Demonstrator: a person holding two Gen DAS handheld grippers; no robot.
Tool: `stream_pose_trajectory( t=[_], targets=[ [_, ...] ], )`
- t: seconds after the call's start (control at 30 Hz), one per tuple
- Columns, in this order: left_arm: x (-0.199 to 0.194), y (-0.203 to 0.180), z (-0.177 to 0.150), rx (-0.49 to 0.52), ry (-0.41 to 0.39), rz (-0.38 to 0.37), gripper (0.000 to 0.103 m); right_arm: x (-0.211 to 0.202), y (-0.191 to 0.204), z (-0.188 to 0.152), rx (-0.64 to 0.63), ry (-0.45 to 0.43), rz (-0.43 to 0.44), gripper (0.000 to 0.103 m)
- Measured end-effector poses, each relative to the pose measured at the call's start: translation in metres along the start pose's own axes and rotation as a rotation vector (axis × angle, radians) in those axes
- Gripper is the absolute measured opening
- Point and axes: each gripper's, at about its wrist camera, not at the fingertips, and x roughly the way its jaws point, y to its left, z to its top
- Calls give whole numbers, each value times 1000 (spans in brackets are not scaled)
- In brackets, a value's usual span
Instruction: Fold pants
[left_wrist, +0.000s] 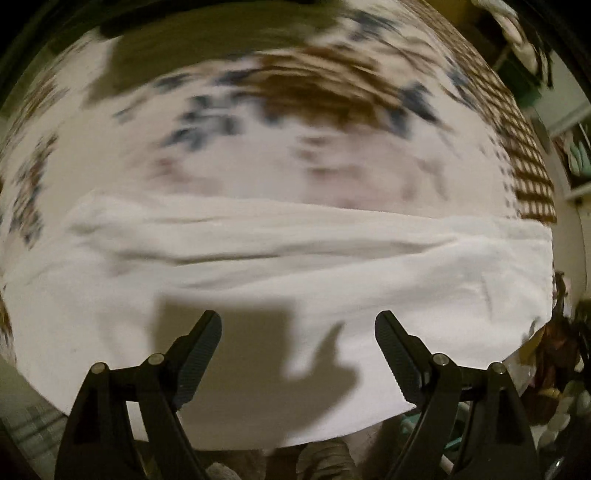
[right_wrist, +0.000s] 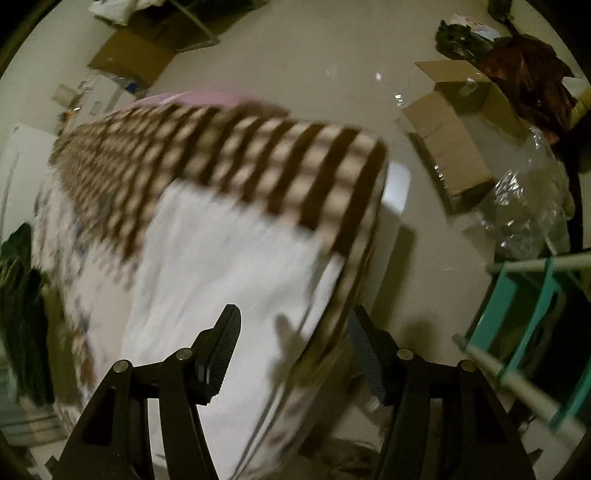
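Observation:
White pants (left_wrist: 295, 251) lie spread flat in a wide folded band across the bed, motion-blurred in both views. My left gripper (left_wrist: 297, 317) hangs above their near part, pointing down, jaws wide apart and nothing between them; its shadow falls on the cloth. In the right wrist view the pants (right_wrist: 221, 258) run along the bed up to the near edge. My right gripper (right_wrist: 294, 310) stands open over that edge of the bed, empty, its left finger over the white cloth and its right finger over the floor.
The bed has a floral sheet (left_wrist: 258, 147) and a brown checked blanket (right_wrist: 240, 147). On the floor stand an open cardboard box (right_wrist: 447, 147), crumpled clear plastic (right_wrist: 524, 206) and a teal rack (right_wrist: 524, 314). Dark clothes (right_wrist: 18, 295) lie at the left.

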Motion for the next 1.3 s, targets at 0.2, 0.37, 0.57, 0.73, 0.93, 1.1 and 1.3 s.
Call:
stream_pose_trajectory(
  t=[0.2, 0.37, 0.57, 0.73, 0.93, 1.1, 1.3],
  targets=[
    [9, -60, 16, 95, -5, 21, 85, 11, 6, 18, -44, -18, 10, 10],
    [10, -84, 13, 146, 12, 43, 85, -2, -6, 8, -5, -20, 36, 9],
    [42, -96, 18, 163, 55, 39, 85, 21, -46, 6, 127, 121, 174, 39],
    [85, -94, 26, 137, 129, -12, 100, 49, -52, -8, 114, 212, 291, 52],
    [96, -110, 33, 158, 104, 13, 103, 58, -38, -16, 100, 176, 396, 52],
    [93, -104, 15, 153, 90, 11, 103, 52, -28, -16, 69, 130, 558, 43],
    [78, -98, -16, 129, 56, 19, 103, 71, -20, -11, 13, 164, 617, 45]
  ],
)
